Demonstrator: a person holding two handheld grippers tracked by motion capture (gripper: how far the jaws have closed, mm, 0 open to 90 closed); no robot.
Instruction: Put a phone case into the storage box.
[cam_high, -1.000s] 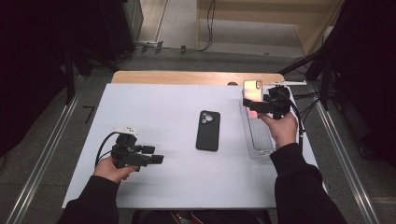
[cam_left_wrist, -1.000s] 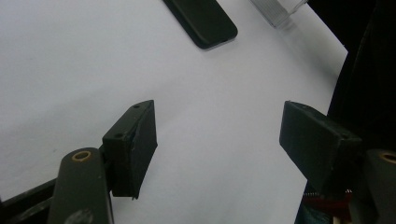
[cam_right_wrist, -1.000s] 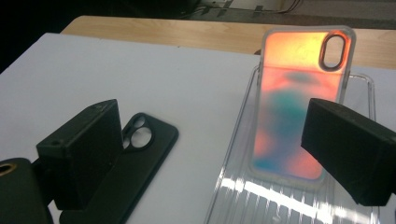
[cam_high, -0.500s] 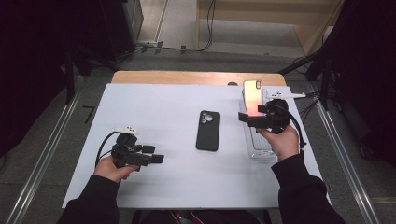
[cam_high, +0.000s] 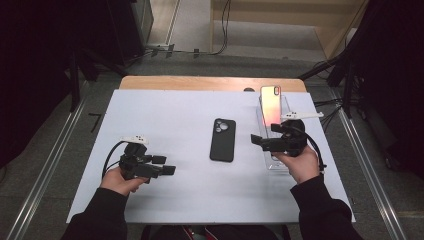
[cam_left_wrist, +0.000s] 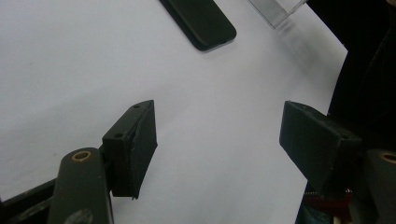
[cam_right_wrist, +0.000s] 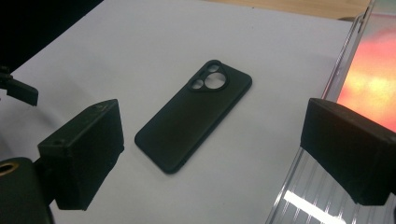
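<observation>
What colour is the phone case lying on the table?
Matte black phone case, seen best in the right gripper view.

— What is the black phone case (cam_right_wrist: 194, 119) made of?
— It looks like matt, smooth plastic or rubber, with no shine at all. The white table top (cam_high: 175, 115) under it is smooth and dull like laminate, and bare pale wood (cam_high: 210, 83) shows along its far edge.
— And the stand on the right?
— That clear holder (cam_right_wrist: 299, 196) is glossy, ribbed transparent plastic. The phone (cam_high: 270, 104) leaning in it has a mirror-glossy, pinkish-orange face. The gripper pads (cam_right_wrist: 84, 147) are matt black.
</observation>
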